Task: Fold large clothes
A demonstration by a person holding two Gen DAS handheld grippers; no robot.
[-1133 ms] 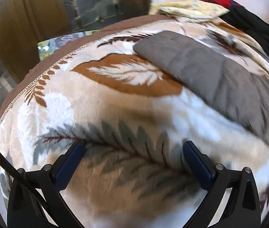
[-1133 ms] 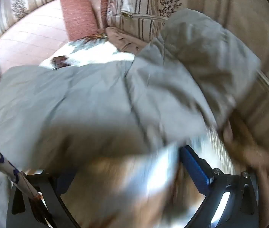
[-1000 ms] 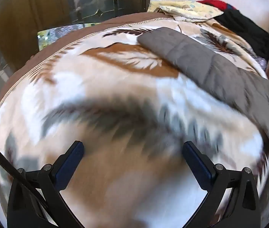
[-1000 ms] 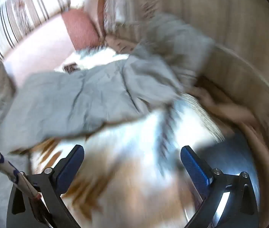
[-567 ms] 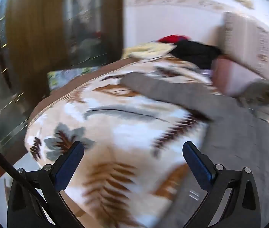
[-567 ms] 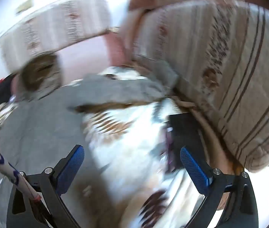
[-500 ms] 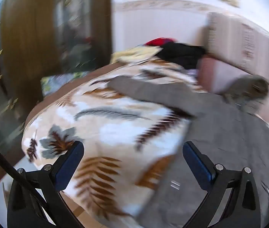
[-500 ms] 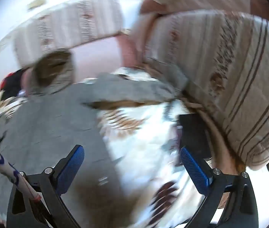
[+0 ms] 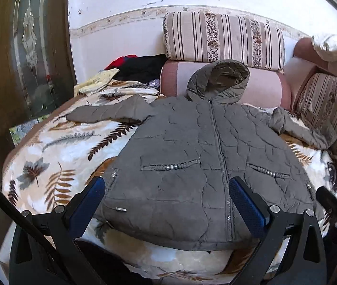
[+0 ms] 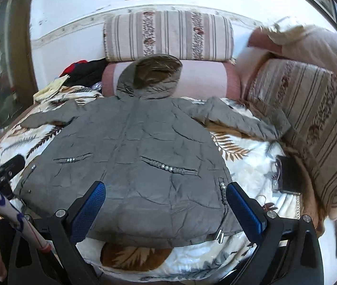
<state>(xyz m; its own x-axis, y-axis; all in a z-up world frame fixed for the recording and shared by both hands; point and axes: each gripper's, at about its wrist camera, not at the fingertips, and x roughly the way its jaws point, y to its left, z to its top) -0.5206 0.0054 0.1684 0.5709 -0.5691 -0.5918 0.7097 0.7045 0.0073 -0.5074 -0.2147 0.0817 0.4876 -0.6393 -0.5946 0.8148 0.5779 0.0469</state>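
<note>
1. Left wrist view: the left tool [image 9: 167, 199] hangs above the near edge of the bed, its blue-padded fingers [image 9: 87, 204] spread wide apart and holding nothing. The lower frame of the tool cuts off the bed's front edge.
2. Grey hooded jacket [image 9: 192, 161]: lies face up and zipped on the leaf-print blanket [image 9: 56, 152], spread flat. Long axis runs from the hem, nearest the cameras, to the hood [image 9: 218, 80] at the far end, which leans up against the pink bolster [image 9: 263, 87].
3. Sleeves: both spread outward. One sleeve [image 9: 106, 114] lies straight on the blanket toward the door side; the other sleeve [image 9: 304, 130] reaches the striped cushion [image 9: 330, 109], its cuff crumpled and hard to make out.
4. Right wrist view: the right tool [image 10: 166, 200] hovers over the jacket's hem, its fingers likewise well apart and empty. This view is slightly blurred.
5. Partly hidden: a dark flat object [image 10: 289, 175] on the blanket beside the striped cushion cannot be identified. A heap of red, black and yellow clothes [image 9: 132, 68] sits at the far corner, items not separable.
6. Writing: a blue mark on the white cable [image 10: 13, 211] near the right tool is not legible. No label on the jacket can be read.
7. Pockets: two beaded pocket openings [image 9: 170, 166] flank the zip [image 9: 218, 147].
</note>
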